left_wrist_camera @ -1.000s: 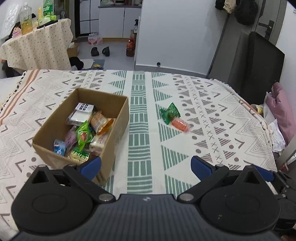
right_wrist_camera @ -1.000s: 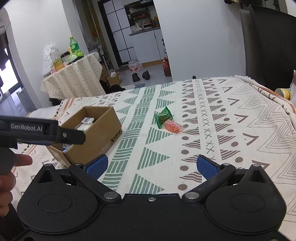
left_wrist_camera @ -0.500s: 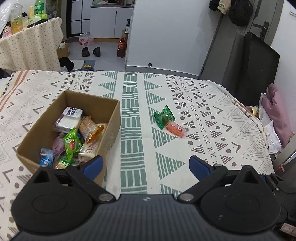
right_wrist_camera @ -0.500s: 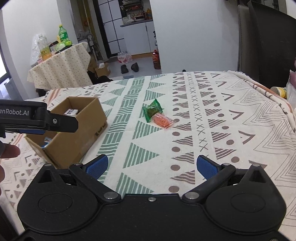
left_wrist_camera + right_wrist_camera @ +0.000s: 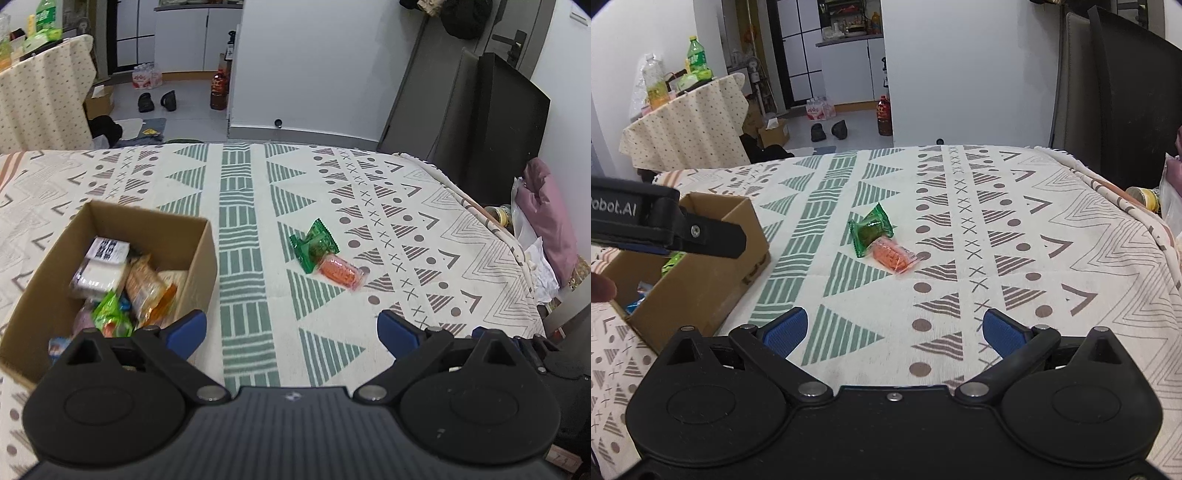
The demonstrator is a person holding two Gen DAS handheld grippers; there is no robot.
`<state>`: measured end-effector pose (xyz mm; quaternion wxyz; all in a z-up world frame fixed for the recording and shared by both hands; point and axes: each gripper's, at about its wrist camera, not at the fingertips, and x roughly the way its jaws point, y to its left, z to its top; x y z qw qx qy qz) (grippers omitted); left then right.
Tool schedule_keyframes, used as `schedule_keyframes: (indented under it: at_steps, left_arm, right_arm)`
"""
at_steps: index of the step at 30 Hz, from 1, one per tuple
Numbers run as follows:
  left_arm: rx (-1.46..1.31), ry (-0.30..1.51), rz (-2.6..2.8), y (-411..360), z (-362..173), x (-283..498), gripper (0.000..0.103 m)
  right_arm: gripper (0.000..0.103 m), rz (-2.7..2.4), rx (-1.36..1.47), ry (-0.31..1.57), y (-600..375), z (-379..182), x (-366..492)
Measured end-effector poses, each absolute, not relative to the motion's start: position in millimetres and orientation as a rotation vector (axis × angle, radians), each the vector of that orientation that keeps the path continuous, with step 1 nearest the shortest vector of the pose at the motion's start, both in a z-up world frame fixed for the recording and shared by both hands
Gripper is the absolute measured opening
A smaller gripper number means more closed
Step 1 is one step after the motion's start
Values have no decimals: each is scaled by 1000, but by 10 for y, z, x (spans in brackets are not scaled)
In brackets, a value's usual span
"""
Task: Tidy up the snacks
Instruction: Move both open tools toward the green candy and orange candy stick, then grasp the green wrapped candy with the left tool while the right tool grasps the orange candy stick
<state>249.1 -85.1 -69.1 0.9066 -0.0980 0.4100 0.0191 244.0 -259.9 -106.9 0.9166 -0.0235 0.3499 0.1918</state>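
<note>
1. Right tool (image 5: 892,326): jaws wide apart, nothing in them, hovering above the patterned cloth of the surface (image 5: 1052,280), aimed roughly at the two loose snacks.
2. Left tool (image 5: 290,326): also spread and empty, low, next to the cardboard box (image 5: 201,258); its left finger overlaps the box's near corner in view.
3. Progress: most snacks already in the box, approx. half a dozen pkts piled inside. Left to do: 2 pkts out on the cloth, well apart from the box.
4. Green packet (image 5: 871,230): long axis runs diagonally, far end pointing up-right, crimped ends at both tips.
5. Orange packet (image 5: 892,255): touching the green one's near-right side, long axis diagonal towards the lower right.
</note>
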Motion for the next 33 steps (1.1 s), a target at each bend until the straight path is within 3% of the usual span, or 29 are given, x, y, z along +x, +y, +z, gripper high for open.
schedule_keyframes:
  at_steps: [10, 19, 22, 33]
  left_arm:
    - [-174, 885, 22, -763, -777, 2919, 98]
    - [-179, 920, -37, -708, -954, 3306, 81]
    - [-185, 940, -51, -696, -1053, 3431, 70]
    - [-207, 981, -74, -685, -1351, 3872, 52]
  right_arm:
    - [100, 401, -90, 704, -2413, -1154, 2793]
    - [82, 408, -71, 733, -2296, -1354, 3141]
    - [78, 405, -60, 749, -2289, -1431, 3238]
    - [76, 420, -83, 754, -2248, -1593, 3533]
